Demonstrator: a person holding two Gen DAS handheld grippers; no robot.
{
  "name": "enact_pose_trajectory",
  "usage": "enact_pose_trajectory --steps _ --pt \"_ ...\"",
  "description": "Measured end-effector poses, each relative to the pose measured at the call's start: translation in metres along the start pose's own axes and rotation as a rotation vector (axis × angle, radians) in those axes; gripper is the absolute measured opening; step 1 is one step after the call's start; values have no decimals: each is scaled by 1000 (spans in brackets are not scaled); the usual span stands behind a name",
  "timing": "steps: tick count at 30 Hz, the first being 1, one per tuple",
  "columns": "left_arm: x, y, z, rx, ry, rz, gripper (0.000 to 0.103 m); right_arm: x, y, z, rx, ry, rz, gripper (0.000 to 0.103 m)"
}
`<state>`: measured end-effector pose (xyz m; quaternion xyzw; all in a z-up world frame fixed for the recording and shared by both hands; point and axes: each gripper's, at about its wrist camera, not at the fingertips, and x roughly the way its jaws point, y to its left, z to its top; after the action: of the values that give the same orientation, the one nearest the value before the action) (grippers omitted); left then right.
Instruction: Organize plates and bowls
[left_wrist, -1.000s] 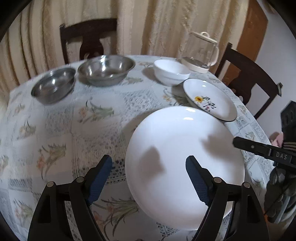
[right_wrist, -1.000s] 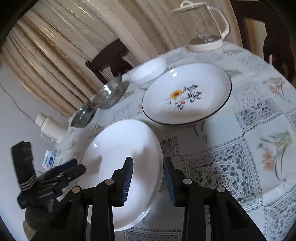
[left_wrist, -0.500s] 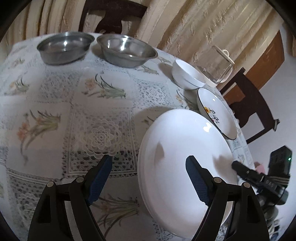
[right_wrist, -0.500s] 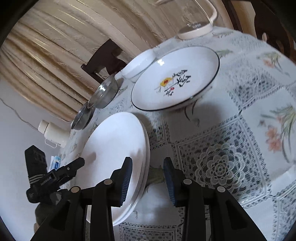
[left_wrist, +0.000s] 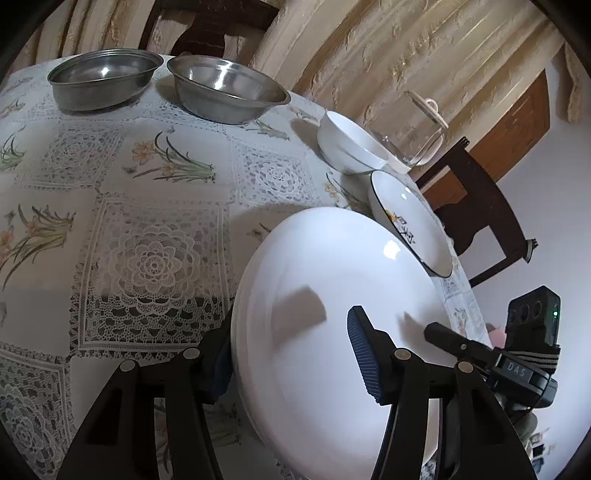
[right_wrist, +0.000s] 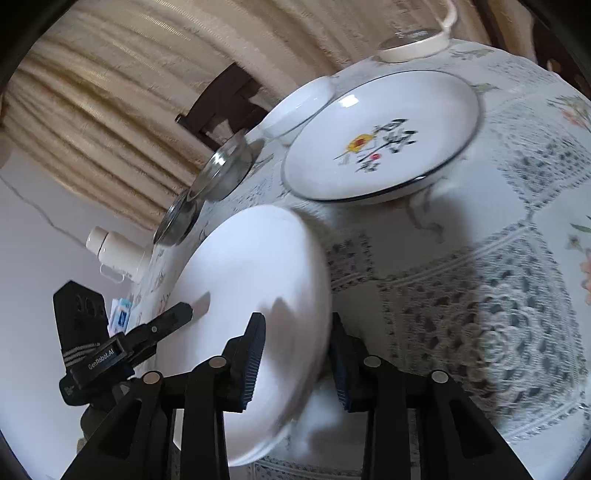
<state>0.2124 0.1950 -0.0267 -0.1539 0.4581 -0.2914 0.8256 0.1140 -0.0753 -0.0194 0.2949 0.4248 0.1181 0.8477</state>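
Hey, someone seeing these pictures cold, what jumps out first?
The big plain white plate fills the foreground, straddled at opposite rims by the left gripper and right gripper. Behind it lies a black-rimmed flower-painted plate, with two shiny steel bowls at the table's far edge.

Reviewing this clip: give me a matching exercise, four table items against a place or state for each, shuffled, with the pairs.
Items:
1. plain white plate
2. flower-print plate
3. white bowl
4. steel bowls

Descriptions:
A. side by side at the far edge
B. straddled by both grippers' fingers
C. lies flat, black rim
D. next to the glass kettle

Pairs: 1-B, 2-C, 3-D, 4-A
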Motion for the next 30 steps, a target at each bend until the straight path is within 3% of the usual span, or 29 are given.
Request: enact_pose_trajectory --steps 5,9,18,30 --pt "-3 0 -6 8 -41 15 57 1 18 -5 -109 -26 -100 36" --pt "-7 3 -8 -25 -59 7 57 3 17 -5 -81 -26 -75 36" --pt "-36 19 -10 -70 -123 63 57 16 46 -12 -126 7 -41 36" --pt "-96 89 -17 -190 -222 142 58 75 123 -20 -225 113 6 36"
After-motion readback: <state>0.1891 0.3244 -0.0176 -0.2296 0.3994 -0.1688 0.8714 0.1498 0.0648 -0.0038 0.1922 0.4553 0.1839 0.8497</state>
